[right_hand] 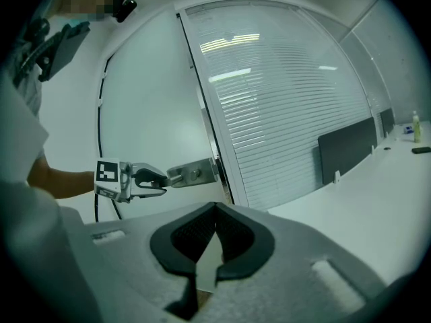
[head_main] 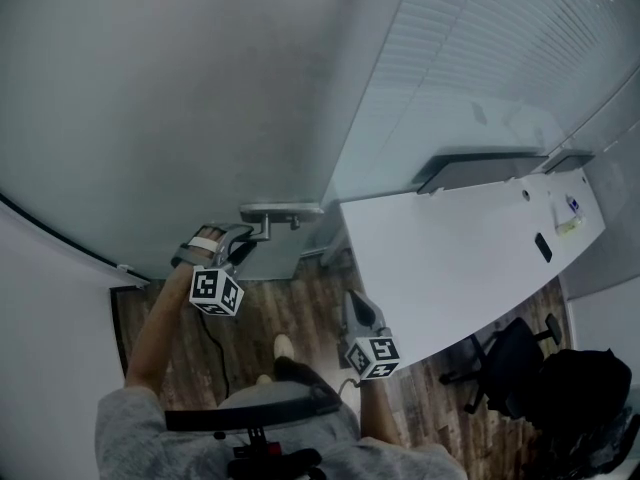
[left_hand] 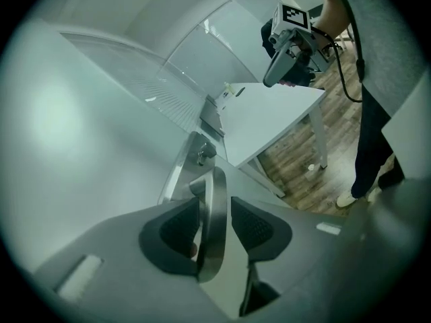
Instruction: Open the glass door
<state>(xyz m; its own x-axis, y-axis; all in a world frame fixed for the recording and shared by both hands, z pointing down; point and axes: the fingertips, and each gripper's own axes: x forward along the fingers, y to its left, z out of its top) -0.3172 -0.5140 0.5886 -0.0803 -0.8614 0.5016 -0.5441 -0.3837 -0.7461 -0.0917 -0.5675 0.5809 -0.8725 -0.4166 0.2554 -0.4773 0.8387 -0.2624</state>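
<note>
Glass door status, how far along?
Done: left gripper is at the door handle, lever between its open jaws. In hand: the grip, not clamped yet. Left: swing the glass door, which looks shut against its frame. Right gripper hangs shut, empty.

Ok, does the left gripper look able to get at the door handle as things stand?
Likely yes: the metal door handle sits between the open fingers of the left gripper, nothing blocks it, and the right gripper hangs clear of it.
</note>
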